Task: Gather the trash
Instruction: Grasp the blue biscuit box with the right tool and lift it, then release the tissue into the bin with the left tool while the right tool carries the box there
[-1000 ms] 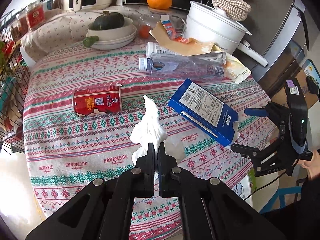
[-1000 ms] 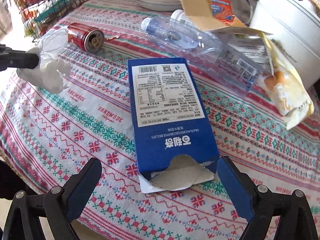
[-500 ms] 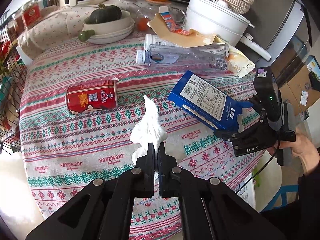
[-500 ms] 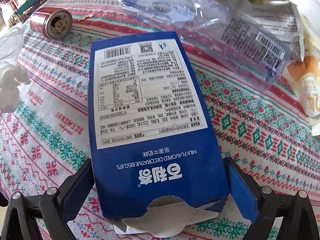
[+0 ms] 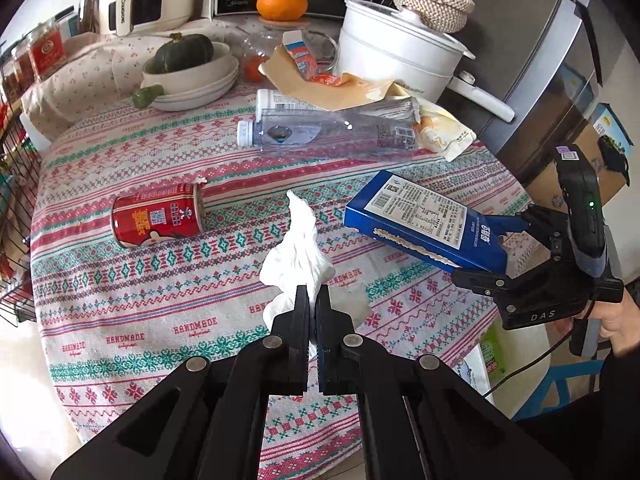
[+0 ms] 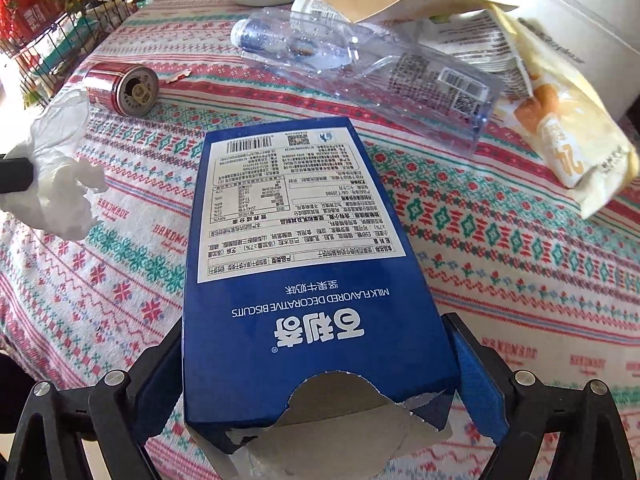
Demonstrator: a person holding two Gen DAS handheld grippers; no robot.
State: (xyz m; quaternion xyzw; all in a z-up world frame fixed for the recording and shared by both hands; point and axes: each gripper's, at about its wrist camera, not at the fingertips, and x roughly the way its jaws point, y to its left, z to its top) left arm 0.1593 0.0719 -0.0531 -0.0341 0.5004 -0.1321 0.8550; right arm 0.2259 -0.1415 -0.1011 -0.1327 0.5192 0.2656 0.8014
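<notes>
So you're holding two bits of trash at once right now. Your left gripper (image 5: 313, 294) is pinching the crumpled tissue (image 5: 298, 256), jaws nearly touching with just the paper between them, and the wad is sticking up above the tablecloth (image 5: 160, 304). Your right gripper (image 6: 316, 364) is clamping the torn end of the blue biscuit box (image 6: 304, 264), one finger on each side wall. In the left view the box looks tilted with its far end up off the cloth, so I'd say it's lifted, not just resting.

As for progress, you're maybe a third of the way through, judging by what's lying around. Nothing is in a bin, and I can't see a bin or bag in either view, so both pieces are waiting for somewhere to go.

What's left on the table:
- the red can (image 5: 158, 220) lying on its side near the left edge
- the squashed clear bottle (image 5: 328, 136) further back
- the yellow snack wrapper (image 6: 568, 128) just beside the bottle's base
- the brown paper and torn carton bits (image 5: 320, 80) piled near the white pot (image 5: 400, 52)

The bowls with the squash and the orange at the back look like keepers, not trash. With both hands full, I'm guessing a drop-off comes before anything else gets picked up.
</notes>
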